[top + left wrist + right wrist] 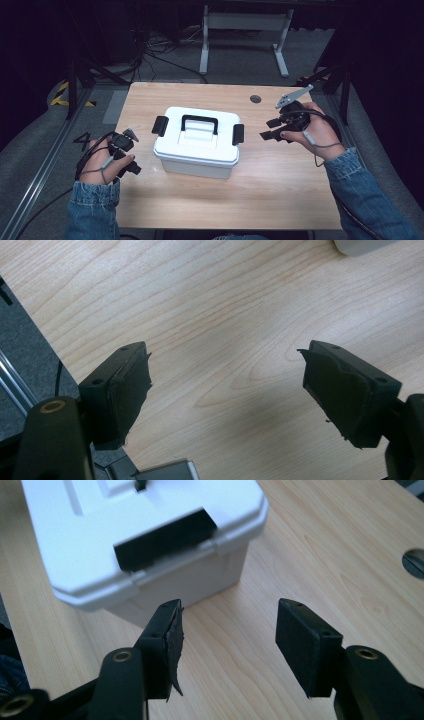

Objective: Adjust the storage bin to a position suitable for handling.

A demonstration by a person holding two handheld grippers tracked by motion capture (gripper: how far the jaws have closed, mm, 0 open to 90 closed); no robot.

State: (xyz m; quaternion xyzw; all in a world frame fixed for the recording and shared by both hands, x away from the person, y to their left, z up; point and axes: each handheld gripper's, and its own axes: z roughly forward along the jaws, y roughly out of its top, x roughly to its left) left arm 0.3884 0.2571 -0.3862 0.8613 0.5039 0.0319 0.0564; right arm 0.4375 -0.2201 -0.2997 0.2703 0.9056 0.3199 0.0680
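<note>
A white plastic box (197, 141) with a black carry handle (199, 122) and a black latch on each end stands shut in the middle of the wooden table (280, 185). My right gripper (270, 131) hovers open just right of the box, jaws pointing at the right latch (238, 134). In the right gripper view that latch (165, 539) lies ahead of the open jaws (227, 630). My left gripper (131, 162) is low at the table's left edge, open over bare wood. Nothing lies between its jaws (225, 385), and a box corner (362, 246) peeks in at the top.
A round cable hole (255, 98) sits near the table's far right edge. Beyond the table stand a white frame (245, 30) and loose cables on grey floor. A metal rail (45, 160) runs along the left side.
</note>
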